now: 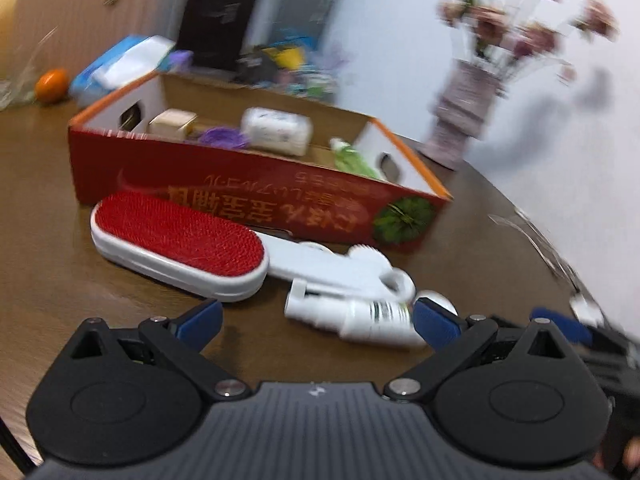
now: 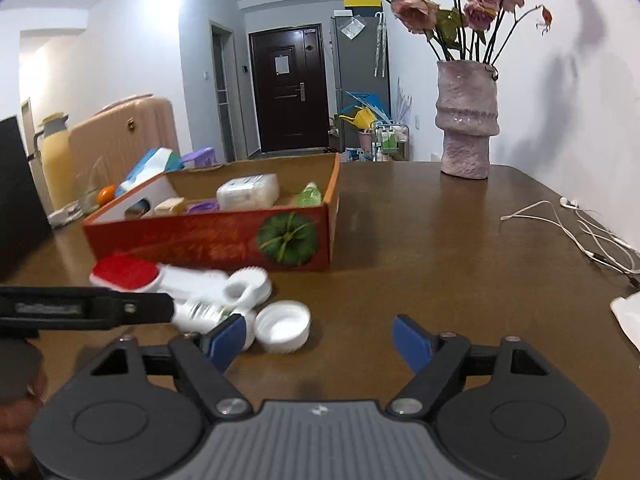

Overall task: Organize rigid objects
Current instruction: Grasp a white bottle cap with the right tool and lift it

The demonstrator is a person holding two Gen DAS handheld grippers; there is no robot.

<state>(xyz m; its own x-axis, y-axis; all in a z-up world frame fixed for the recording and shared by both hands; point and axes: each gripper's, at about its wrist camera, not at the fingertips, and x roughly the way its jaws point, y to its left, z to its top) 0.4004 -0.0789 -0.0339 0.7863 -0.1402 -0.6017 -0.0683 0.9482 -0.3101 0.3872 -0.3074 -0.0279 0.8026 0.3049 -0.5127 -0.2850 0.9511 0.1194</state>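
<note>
A red cardboard box [image 1: 248,196] [image 2: 208,236] on the brown table holds a white pack, a small cream box, a purple item and a green tube. In front of it lie a red-and-white lint brush [image 1: 180,246] [image 2: 128,274], a white spray bottle [image 1: 360,316] [image 2: 200,312] and white lids [image 2: 284,326]. My left gripper [image 1: 320,322] is open, just short of the spray bottle. My right gripper [image 2: 320,342] is open and empty, beside the lids. The left gripper's body [image 2: 84,306] shows in the right wrist view.
A pink vase of dried flowers [image 2: 466,124] [image 1: 464,112] stands at the far right of the table. White earphone cables [image 2: 580,228] lie on the right. An orange [image 1: 51,85], a tissue pack [image 1: 120,64] and a pink suitcase [image 2: 124,136] are at the far left.
</note>
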